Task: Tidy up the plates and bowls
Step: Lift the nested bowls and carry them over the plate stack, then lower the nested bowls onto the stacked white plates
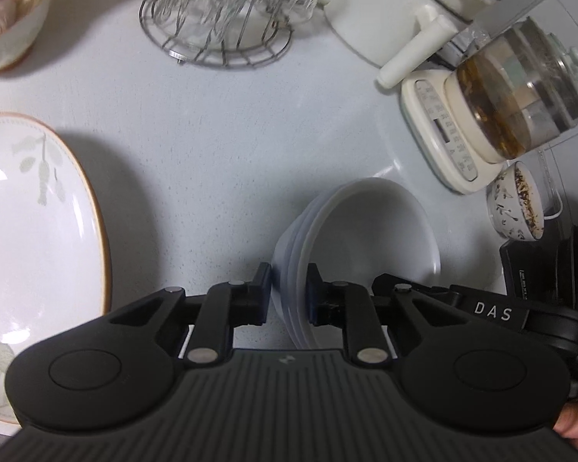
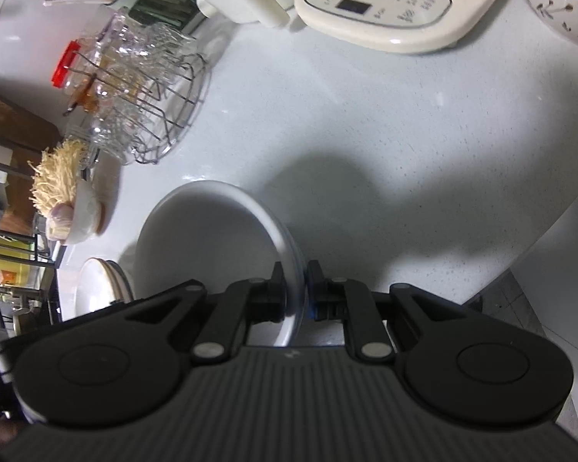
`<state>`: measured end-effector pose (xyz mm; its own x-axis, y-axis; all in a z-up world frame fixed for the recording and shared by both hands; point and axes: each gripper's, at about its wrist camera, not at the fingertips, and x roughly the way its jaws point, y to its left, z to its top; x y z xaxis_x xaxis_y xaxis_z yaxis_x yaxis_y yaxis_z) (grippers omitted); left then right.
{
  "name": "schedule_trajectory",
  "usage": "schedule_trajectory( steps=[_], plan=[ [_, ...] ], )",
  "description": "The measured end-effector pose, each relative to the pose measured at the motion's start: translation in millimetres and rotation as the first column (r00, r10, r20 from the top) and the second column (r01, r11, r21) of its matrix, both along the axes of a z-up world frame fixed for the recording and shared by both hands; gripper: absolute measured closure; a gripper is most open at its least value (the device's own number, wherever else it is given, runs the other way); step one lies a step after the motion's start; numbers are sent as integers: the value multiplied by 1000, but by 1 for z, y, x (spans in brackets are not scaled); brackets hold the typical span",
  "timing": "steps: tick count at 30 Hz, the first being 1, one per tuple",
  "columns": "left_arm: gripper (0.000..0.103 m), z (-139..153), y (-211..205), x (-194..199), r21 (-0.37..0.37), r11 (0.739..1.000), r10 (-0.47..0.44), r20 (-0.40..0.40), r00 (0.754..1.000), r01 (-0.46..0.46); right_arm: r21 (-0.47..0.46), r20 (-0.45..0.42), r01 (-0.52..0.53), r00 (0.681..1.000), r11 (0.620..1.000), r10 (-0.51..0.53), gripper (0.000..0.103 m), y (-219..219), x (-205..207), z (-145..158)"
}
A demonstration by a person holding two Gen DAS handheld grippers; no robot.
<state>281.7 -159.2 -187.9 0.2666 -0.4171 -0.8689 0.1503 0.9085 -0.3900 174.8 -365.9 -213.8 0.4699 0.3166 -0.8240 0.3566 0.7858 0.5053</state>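
A stack of white bowls [image 1: 366, 238] is held over the pale counter between both grippers. My left gripper [image 1: 289, 292] is shut on the stack's left rim. My right gripper [image 2: 294, 292] is shut on the opposite rim of the same white bowls [image 2: 204, 238]; its black body shows at the right edge of the left wrist view [image 1: 551, 269]. A large oval plate [image 1: 31, 231] with a leaf pattern and orange rim lies to the left. In the right wrist view stacked plates [image 2: 96, 288] show at the left.
A wire rack with glasses [image 1: 227, 11] stands at the back. A cream kettle base with a glass teapot [image 1: 520, 88] and a small patterned bowl [image 1: 516, 200] sit on the right. A bowl of noodles and garlic [image 1: 7, 11] is far left. The counter edge [image 2: 520, 254] drops off right.
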Motion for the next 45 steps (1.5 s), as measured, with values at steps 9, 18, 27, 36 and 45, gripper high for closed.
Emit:
schedule_trajectory(
  steps=[9, 18, 27, 36, 45],
  plan=[
    [82, 48, 15, -14, -37, 999, -15, 56, 998, 17, -23, 77, 4, 997, 1000, -3, 88, 10, -15, 47],
    [81, 91, 38, -22, -85, 996, -16, 110, 994, 26, -54, 152, 4, 988, 999, 4, 87, 29, -24, 92],
    [81, 120, 69, -30, -105, 994, 0, 151, 988, 16, -68, 198, -14, 980, 998, 27, 86, 56, -30, 120],
    [81, 133, 116, -40, -126, 992, 43, 189, 981, -20, -92, 243, -45, 968, 995, 66, 86, 97, -33, 133],
    [81, 134, 184, -51, -117, 990, 99, 206, 974, -76, -79, 244, -99, 963, 992, 116, 86, 156, -32, 130]
  ],
)
